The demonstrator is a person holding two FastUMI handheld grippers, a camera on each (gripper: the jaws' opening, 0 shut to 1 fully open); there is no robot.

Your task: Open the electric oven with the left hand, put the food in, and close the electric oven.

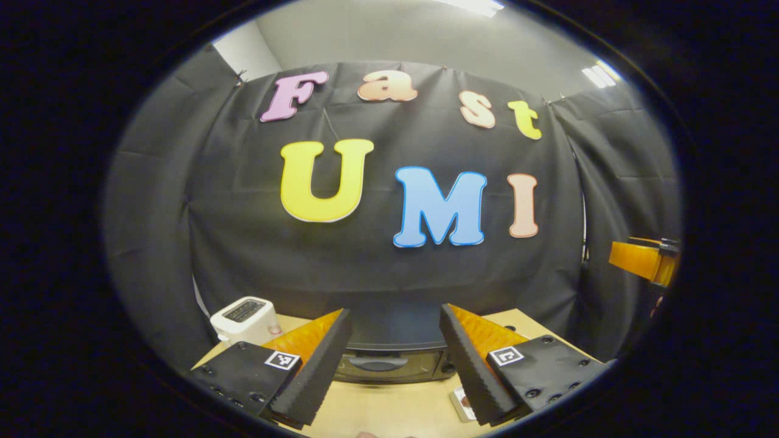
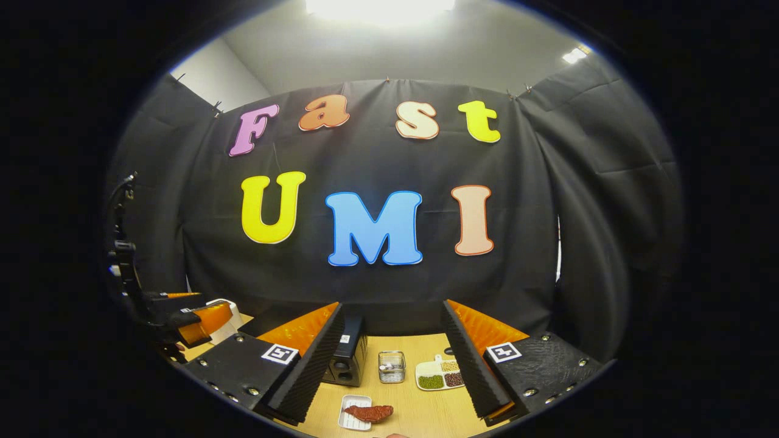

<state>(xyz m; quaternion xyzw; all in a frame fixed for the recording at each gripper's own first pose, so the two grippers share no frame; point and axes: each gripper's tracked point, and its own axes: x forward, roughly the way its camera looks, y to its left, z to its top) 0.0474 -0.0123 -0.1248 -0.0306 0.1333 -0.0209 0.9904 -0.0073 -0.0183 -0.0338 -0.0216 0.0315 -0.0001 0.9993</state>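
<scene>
In the left gripper view, a white toaster [image 1: 245,319] stands at the lower left on the wooden desk [image 1: 389,407]. The left claw [image 1: 394,365] hangs above the desk with its fingers spread wide, nothing between them. Between the fingers, at the bottom centre, sits the dark electric oven [image 1: 389,359], door closed. The right claw's body shows at the right edge.

In the right gripper view, the left claw's body shows at the lower left. The right claw [image 2: 389,371] is open and empty. Between its fingers, the oven's side [image 2: 348,359] stands at the left, then a small clear container [image 2: 392,366], then a divided dish of beans [image 2: 437,373]. At the bottom centre a white tray [image 2: 353,413] carries reddish-brown food [image 2: 370,413].
</scene>
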